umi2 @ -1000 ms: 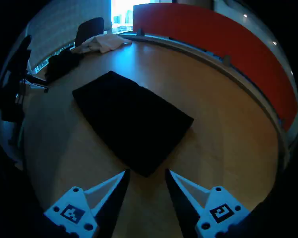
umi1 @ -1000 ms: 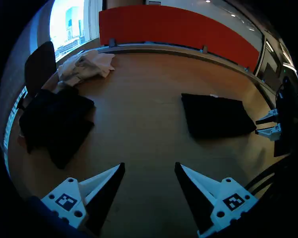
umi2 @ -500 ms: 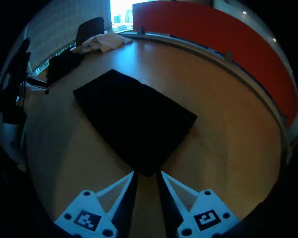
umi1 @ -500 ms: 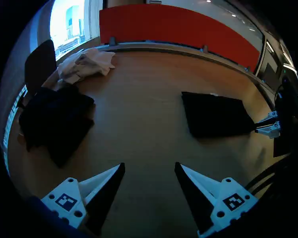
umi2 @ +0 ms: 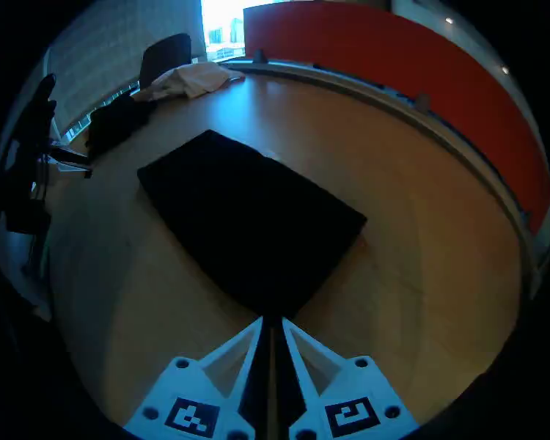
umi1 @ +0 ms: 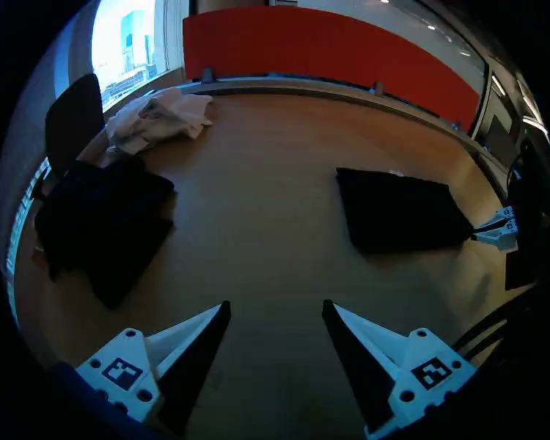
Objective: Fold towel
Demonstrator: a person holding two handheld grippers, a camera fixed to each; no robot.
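Note:
A black towel [umi2: 249, 220] lies flat on the wooden table [umi2: 422, 242] as a folded rectangle, one corner pointing at me. My right gripper [umi2: 273, 328] is shut on that near corner, its fingers pinching the cloth edge. In the left gripper view the same towel [umi1: 400, 210] lies to the right, with the right gripper [umi1: 499, 233] at its far right corner. My left gripper [umi1: 275, 315] hovers open over bare table, well apart from the towel, with nothing between its fingers.
A crumpled white cloth [umi1: 158, 117] and a heap of black cloth [umi1: 103, 220] lie at the table's left end, by a dark chair [umi1: 73, 125]. A red partition [umi1: 326, 51] runs behind the table's curved back edge.
My right gripper has slid forward to the towel's near corner and closed from open to shut on it. The left gripper and the towel have stayed put.

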